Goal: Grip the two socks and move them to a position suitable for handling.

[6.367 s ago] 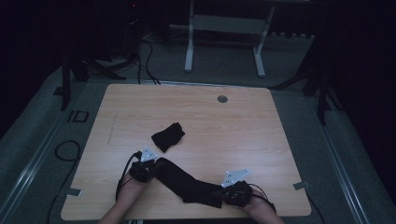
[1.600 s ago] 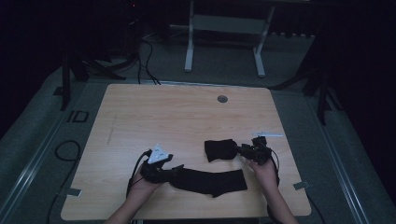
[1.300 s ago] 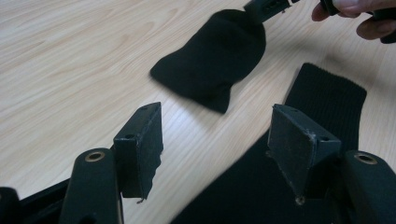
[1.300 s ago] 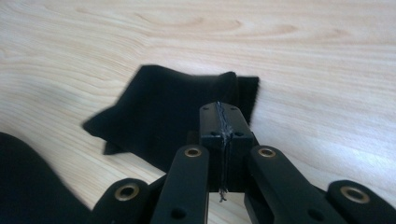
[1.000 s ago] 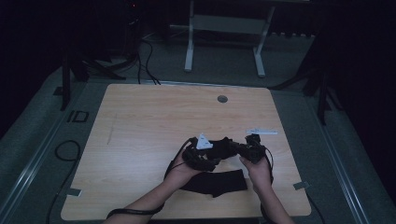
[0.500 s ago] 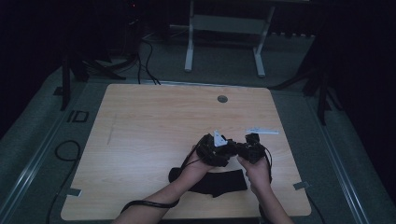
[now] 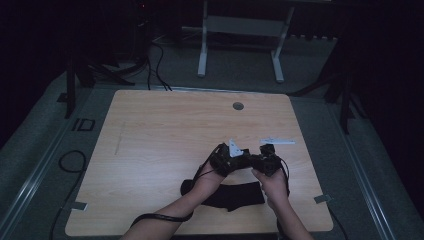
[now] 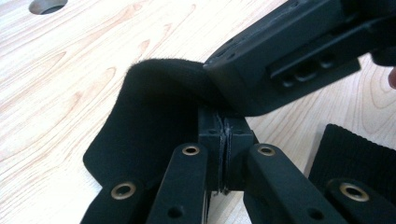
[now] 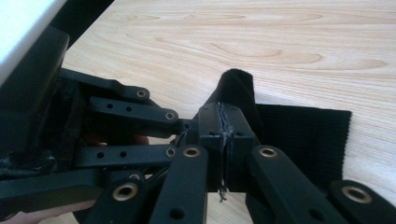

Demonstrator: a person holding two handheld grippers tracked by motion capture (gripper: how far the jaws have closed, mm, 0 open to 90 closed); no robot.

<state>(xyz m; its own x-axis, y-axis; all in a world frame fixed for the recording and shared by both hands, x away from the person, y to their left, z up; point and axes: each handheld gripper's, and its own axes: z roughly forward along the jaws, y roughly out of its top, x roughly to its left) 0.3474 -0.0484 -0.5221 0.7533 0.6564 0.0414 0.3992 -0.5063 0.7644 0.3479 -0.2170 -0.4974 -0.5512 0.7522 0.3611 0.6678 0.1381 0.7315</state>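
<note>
A: Both grippers meet over the right half of the desk (image 7: 150, 125), closer to its near edge than its far one. The left gripper (image 8: 223, 140) has just been closing, and its jaws now pinch the small black cloth (image 8: 144, 116). The right gripper (image 9: 224, 135) is clamped on that same cloth (image 9: 236, 86), jaws pressed together with the fabric between them.

B: So what can go wrong from here?

A: I'd say the two gripper bodies are the worry. In the left gripper view the right one's housing sits just beside the left jaws, touching or nearly so. Any twist could knock them together and tug the cloth out of one pinch. Each bite also looks thin, near the fabric's edge, so a hard pull apart may slip it free.

B: And the second cloth?

A: The larger black cloth (image 7: 232, 195) lies flat just beneath the hands, toward the near edge. A low sweep could drag it off the desk.

B: Room to move?

A: Plenty toward the far edge and the left side, where bare wood runs up to the cable hole (image 7: 238, 106). The right edge is nearer; the white strip (image 7: 277, 142) lies just past the right gripper.
</note>
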